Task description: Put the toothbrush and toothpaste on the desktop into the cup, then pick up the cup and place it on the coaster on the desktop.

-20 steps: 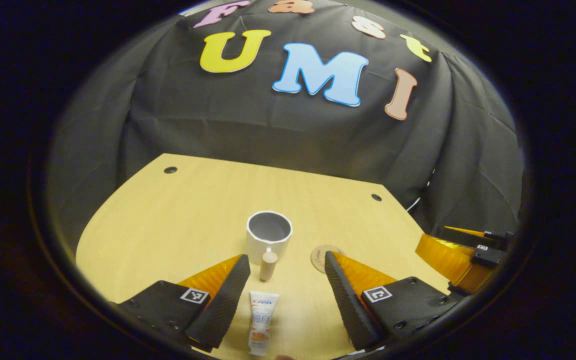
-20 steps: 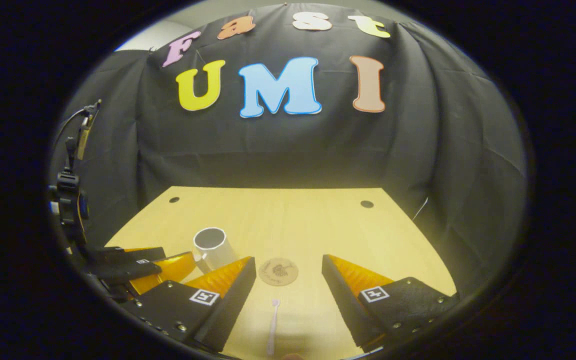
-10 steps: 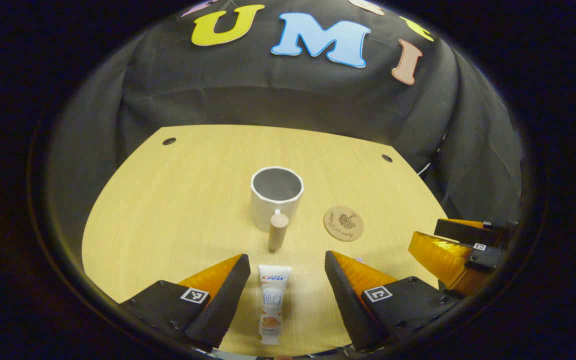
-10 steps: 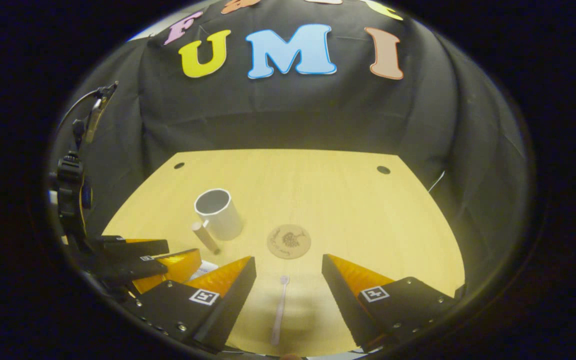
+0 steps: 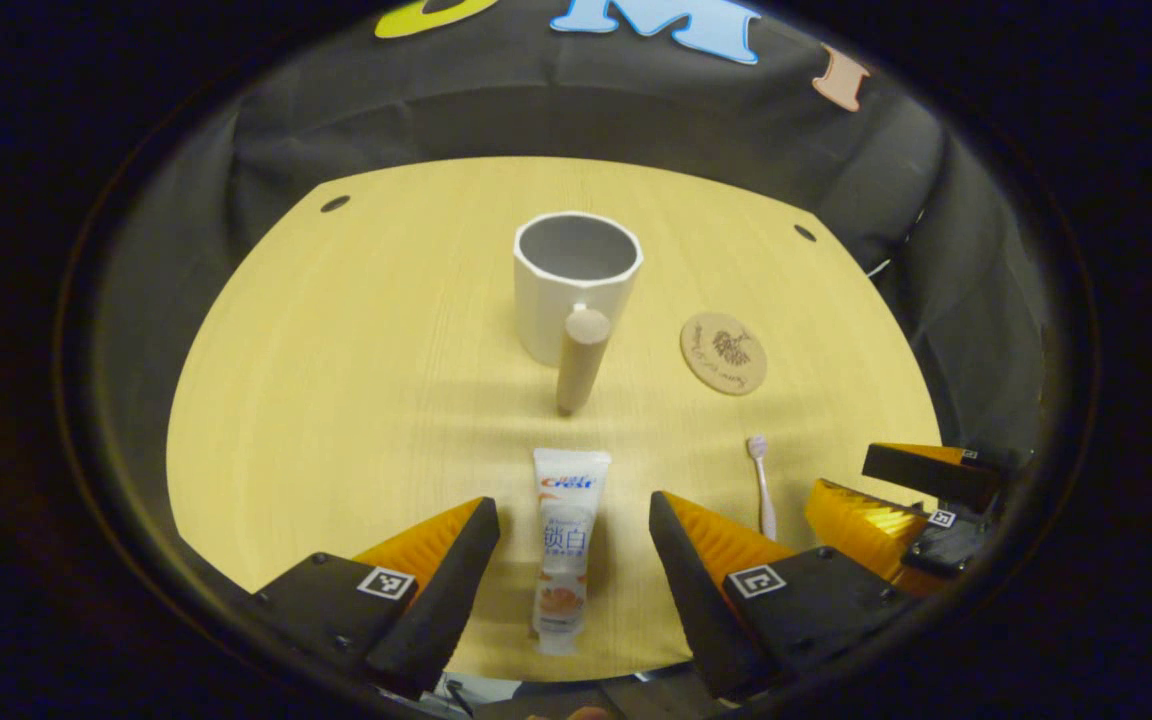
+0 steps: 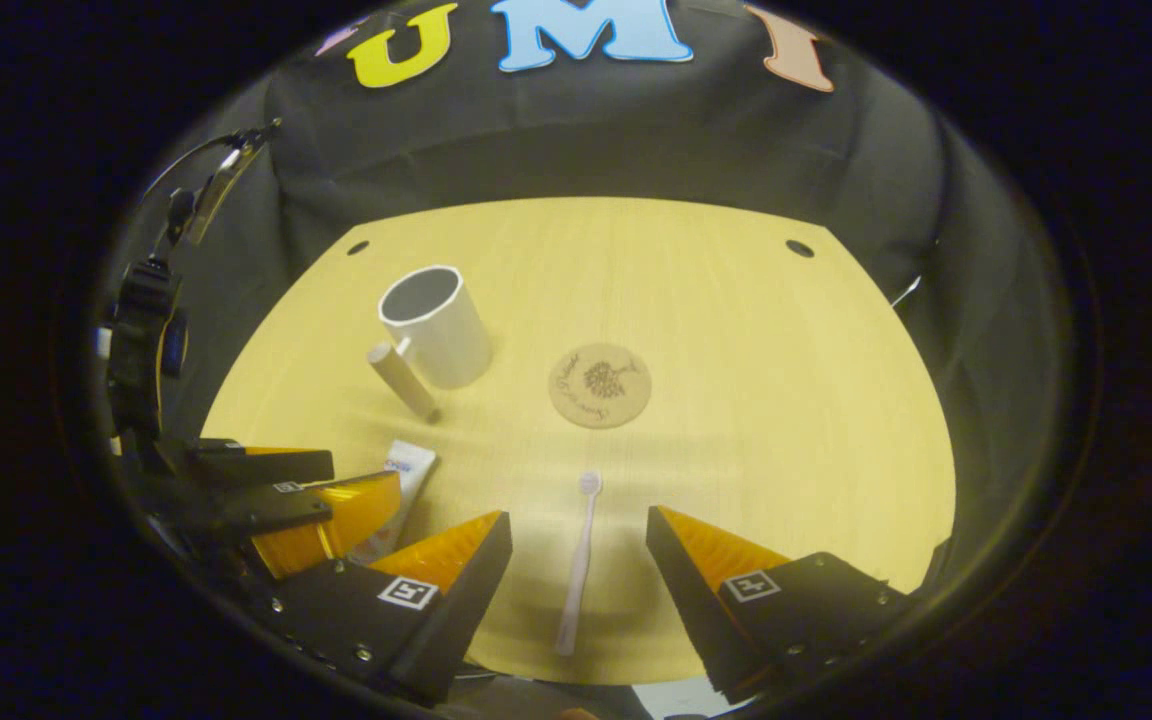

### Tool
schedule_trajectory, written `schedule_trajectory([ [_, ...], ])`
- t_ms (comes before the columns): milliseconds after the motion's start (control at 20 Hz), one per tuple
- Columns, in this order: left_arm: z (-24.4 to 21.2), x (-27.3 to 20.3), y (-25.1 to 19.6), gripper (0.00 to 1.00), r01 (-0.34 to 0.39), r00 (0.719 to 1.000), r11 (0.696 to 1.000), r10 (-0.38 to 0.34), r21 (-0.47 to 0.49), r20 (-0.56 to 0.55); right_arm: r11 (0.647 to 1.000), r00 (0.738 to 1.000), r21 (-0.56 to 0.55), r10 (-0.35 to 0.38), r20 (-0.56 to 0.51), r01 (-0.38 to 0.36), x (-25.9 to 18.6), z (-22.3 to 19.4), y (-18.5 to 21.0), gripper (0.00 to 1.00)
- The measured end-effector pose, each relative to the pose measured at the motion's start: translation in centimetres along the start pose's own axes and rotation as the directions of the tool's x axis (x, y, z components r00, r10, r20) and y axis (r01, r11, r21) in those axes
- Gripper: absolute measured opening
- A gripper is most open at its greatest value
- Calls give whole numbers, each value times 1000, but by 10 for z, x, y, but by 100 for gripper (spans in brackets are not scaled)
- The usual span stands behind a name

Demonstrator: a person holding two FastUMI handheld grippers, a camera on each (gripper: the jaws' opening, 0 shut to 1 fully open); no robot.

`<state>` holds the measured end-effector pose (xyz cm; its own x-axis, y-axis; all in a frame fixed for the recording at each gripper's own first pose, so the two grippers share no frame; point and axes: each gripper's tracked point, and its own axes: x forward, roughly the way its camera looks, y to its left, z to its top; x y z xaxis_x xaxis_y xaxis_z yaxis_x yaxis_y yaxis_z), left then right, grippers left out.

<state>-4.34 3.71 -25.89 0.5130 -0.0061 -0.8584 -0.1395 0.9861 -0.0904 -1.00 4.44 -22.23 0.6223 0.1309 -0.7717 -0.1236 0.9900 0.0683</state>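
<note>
As tools [image 5: 573, 560] rose, toothpaste [image 5: 564, 545], toothbrush [image 6: 578, 563] untouched

Left gripper [image 5: 574, 530]: black wedge fingers [image 5: 446, 590], translucent orange backs, black screwed bases with square white tags. Right gripper [image 6: 576, 545] identical. Black cabled rig [image 6: 141, 330] above left one.

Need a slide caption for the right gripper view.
Open right tongs straddle the toothbrush; cup and coaster wait beyond.

Dim, warm light; sharp centre, fisheye-bent, darkened edges.
</note>
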Motion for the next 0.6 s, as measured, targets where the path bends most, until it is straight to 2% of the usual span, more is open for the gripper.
schedule_trajectory([
  [300,-27,20,8,98,-23,992,999,26,26,-120,1000,987,29,15,-161,-11,24,-37,4,88],
  [350,-30,23,10,95,-20,991,999,24,29,-134,999,984,34,17,-178,-11,28,-40,5,88],
  [450,-34,26,9,98,-8,986,1000,12,24,-165,999,977,42,25,-212,-16,34,-46,8,89],
  [600,-38,32,9,95,2,980,1000,4,29,-201,998,963,57,40,-265,-26,40,-55,13,89],
])
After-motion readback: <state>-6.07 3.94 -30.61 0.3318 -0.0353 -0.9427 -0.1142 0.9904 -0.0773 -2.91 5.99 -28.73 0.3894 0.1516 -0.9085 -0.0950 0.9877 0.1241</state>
